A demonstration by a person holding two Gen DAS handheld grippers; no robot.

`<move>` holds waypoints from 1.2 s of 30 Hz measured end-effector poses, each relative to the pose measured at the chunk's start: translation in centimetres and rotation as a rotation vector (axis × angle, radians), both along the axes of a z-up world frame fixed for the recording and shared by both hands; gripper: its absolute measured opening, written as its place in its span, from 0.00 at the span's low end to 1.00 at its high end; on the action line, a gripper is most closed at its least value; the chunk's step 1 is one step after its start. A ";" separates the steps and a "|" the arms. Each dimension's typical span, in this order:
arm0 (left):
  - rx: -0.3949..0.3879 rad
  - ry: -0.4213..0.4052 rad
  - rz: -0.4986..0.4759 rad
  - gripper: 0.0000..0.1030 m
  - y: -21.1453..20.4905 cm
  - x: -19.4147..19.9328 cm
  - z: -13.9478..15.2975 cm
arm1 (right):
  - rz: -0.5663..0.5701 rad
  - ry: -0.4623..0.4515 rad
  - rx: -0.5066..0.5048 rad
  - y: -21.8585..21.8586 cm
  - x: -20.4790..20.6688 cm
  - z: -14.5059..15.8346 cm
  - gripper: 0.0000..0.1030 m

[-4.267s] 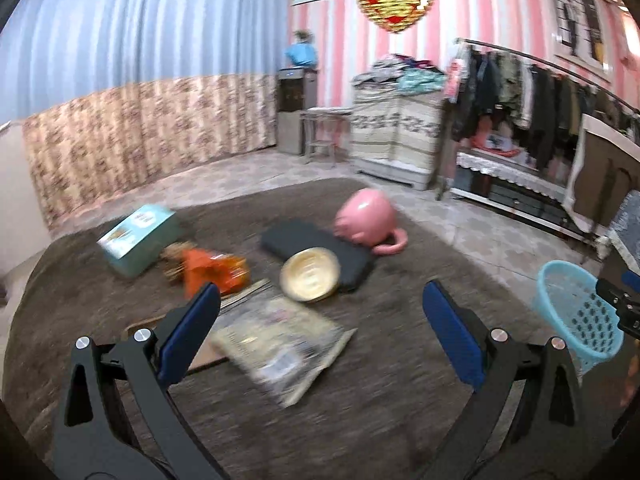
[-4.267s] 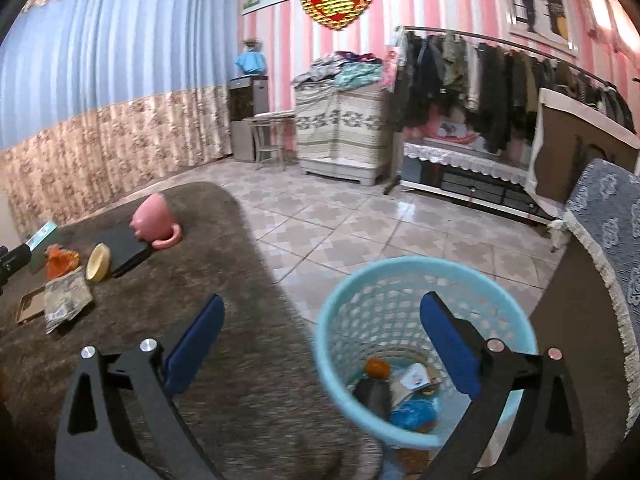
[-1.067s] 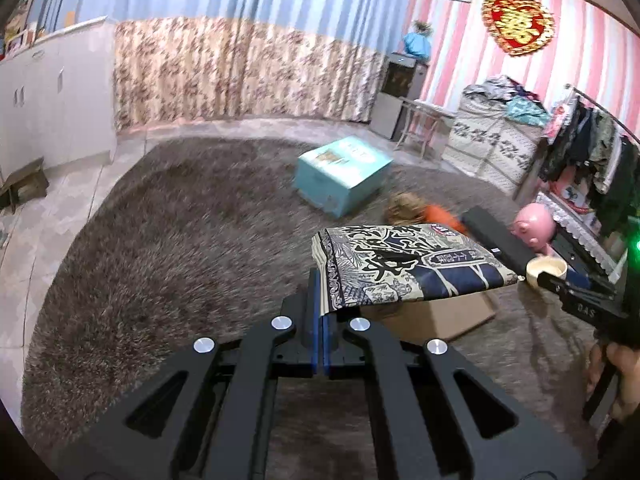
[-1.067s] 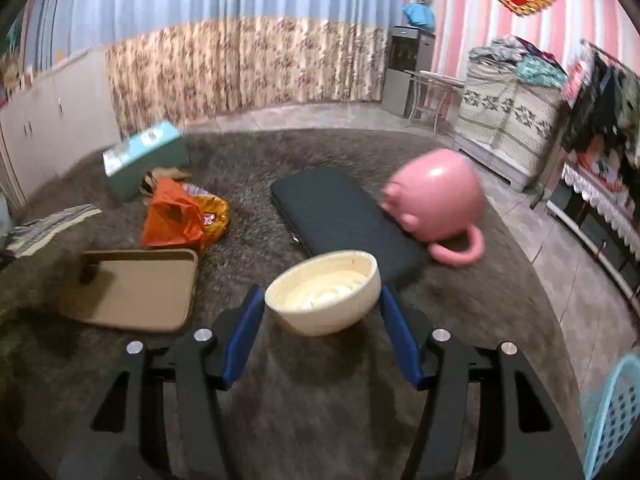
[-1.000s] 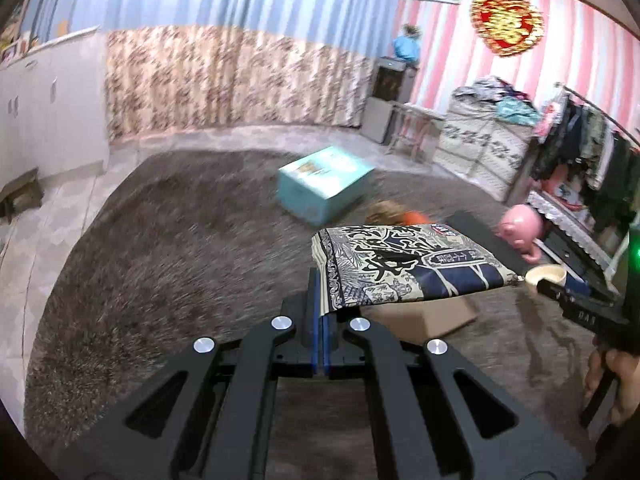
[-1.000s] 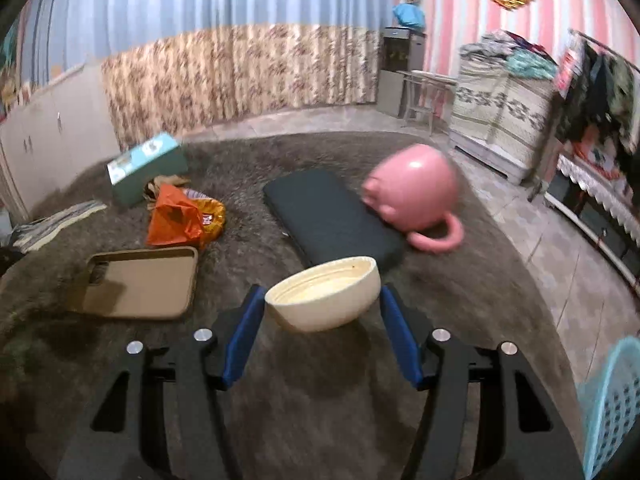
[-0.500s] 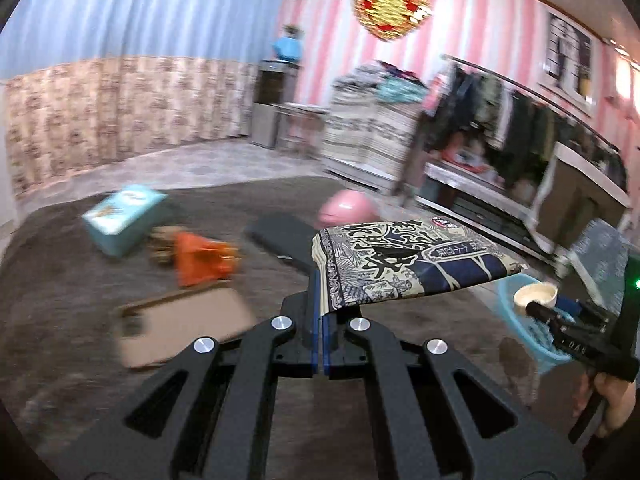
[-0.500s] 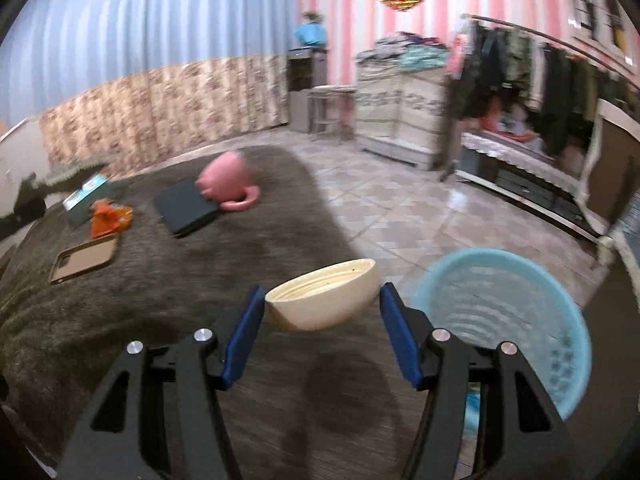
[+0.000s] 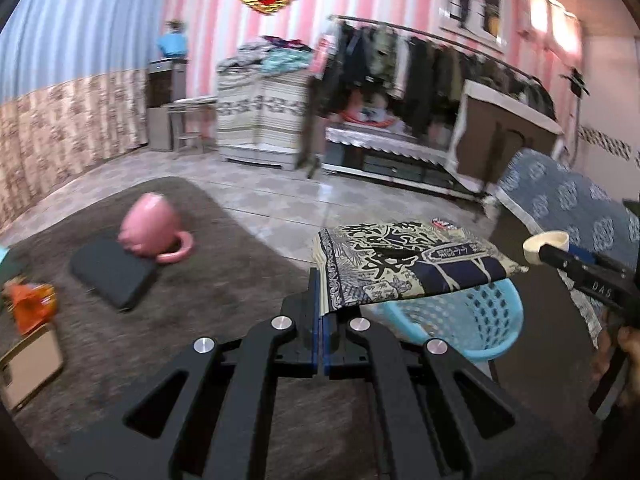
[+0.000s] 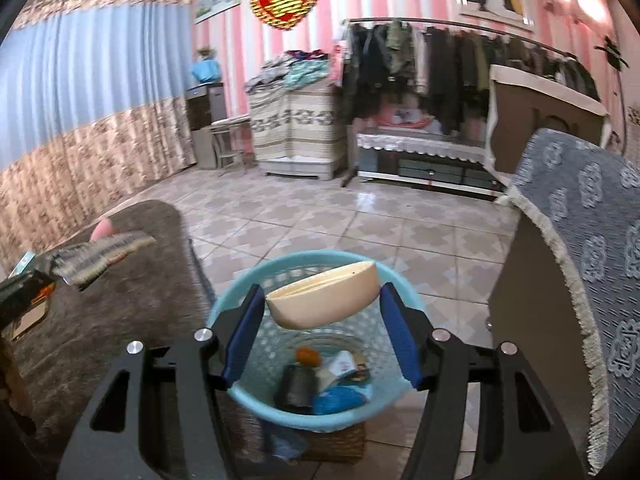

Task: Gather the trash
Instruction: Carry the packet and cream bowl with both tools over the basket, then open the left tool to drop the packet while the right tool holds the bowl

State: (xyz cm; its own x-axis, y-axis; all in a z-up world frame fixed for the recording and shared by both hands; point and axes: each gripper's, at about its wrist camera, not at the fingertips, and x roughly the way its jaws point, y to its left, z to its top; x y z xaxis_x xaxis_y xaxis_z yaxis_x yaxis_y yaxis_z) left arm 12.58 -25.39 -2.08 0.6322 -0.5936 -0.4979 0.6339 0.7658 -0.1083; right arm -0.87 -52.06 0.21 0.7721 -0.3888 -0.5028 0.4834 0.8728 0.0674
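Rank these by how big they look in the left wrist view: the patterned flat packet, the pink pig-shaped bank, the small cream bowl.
1. Patterned flat packet, largest, though nearest the camera.
2. Pink pig-shaped bank.
3. Small cream bowl, smallest.

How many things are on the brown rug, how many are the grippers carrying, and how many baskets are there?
On the rug: 4 (pink mug, black pad, orange bag, tan board)
Carried: 2 (patterned packet in the left gripper, cream bowl in the right gripper)
Baskets: 1 (blue basket)
Total: 7
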 end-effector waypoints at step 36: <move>0.079 -0.007 -0.073 0.84 -11.7 2.4 -2.8 | -0.107 0.039 0.079 -4.4 -0.1 -4.1 0.58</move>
State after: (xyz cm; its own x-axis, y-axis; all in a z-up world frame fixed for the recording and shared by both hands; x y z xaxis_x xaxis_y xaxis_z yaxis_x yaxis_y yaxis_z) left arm 14.94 -37.12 -4.87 0.5925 -0.5971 -0.5408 0.6887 0.7237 -0.0444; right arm -0.99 -56.50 -3.91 0.7074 -0.4257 -0.5643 0.5771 0.8088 0.1132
